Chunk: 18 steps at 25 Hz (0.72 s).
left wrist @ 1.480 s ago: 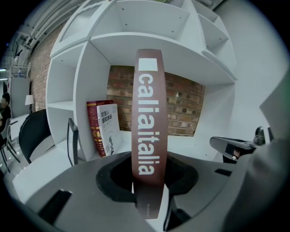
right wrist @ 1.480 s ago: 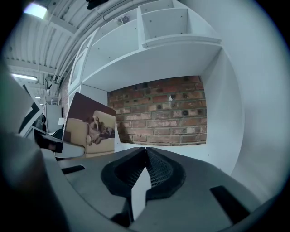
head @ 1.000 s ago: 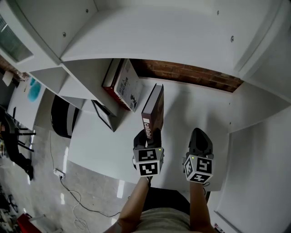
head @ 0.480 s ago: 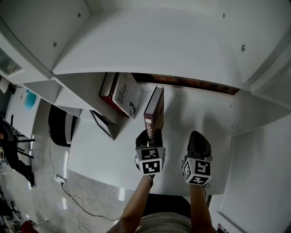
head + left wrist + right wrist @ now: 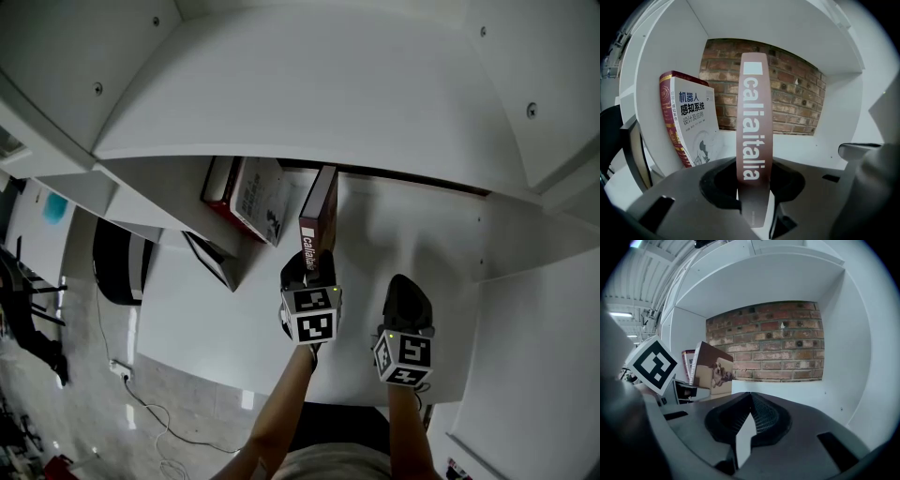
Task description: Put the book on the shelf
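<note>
The tall brown hardback book (image 5: 319, 211) has gone deeper into the shelf bay than a second ago, so that its far end now sits under the white upper shelf board (image 5: 309, 103), and the left gripper (image 5: 305, 270) has followed it in; the right gripper (image 5: 405, 298) has barely shifted. In the left gripper view the left gripper (image 5: 752, 187) is clamped on the book (image 5: 752, 122) low on its spine, the book upright with the white lettering facing the camera. Whether its lower edge touches the white shelf floor (image 5: 412, 225) cannot be told. Just to its left, with a gap between, a white-covered book with a red spine (image 5: 689, 119) leans against the bay's white left wall (image 5: 651, 70); from the head view this leaning book (image 5: 255, 192) is the nearest thing beside the held one. A red brick back wall (image 5: 787, 93) closes the bay behind both. A thin black-edged flat panel (image 5: 211, 255) stands outside the left wall, a black rounded object (image 5: 117, 262) rests on the grey floor beyond it, and a thin cable (image 5: 141, 394) trails nearer the person. In the right gripper view the right gripper (image 5: 749, 420) has its jaws together on nothing, to the right of the book and apart from it.
</note>
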{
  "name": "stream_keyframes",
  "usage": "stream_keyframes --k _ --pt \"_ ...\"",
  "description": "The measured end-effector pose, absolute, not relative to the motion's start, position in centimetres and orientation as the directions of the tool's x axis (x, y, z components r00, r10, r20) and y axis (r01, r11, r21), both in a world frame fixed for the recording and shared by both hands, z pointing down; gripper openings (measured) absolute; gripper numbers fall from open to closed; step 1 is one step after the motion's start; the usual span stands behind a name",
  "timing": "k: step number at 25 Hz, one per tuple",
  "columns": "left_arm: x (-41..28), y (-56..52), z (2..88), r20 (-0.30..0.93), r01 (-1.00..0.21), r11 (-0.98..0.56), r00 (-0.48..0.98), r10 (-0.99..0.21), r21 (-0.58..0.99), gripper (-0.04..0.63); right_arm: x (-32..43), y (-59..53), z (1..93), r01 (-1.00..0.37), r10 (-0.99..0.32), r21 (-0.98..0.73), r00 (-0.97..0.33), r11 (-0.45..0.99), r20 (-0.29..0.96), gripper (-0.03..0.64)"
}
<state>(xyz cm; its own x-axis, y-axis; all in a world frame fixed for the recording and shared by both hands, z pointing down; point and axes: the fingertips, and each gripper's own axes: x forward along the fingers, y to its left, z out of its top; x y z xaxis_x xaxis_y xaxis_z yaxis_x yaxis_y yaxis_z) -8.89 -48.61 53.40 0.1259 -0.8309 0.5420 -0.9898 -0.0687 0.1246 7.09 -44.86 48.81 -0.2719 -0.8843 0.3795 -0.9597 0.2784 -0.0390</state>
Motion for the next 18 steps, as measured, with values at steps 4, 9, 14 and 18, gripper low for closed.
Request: stream_keyframes --k 4,9,14,18 --pt "-8.9 -49.6 54.0 0.543 -0.99 -0.073 0.129 -0.83 0.124 0.149 6.9 -45.2 49.1 -0.961 -0.884 -0.04 -0.269 0.275 0.383 0.017" --pt "-8.8 -49.5 54.3 0.546 -0.99 -0.068 0.127 -0.828 0.126 0.149 6.5 -45.4 49.3 -0.961 -0.883 -0.053 -0.27 0.271 0.383 0.017" --pt "-8.5 -48.9 54.8 0.547 -0.991 -0.071 0.12 -0.828 0.109 0.149 6.1 -45.4 49.3 -0.958 -0.881 -0.057 -0.28 0.28 0.381 0.017" --pt "-8.2 -48.2 55.6 0.542 -0.992 -0.074 0.119 -0.832 0.105 0.149 5.8 -45.1 49.4 -0.957 -0.878 -0.055 -0.283 0.285 0.386 0.017"
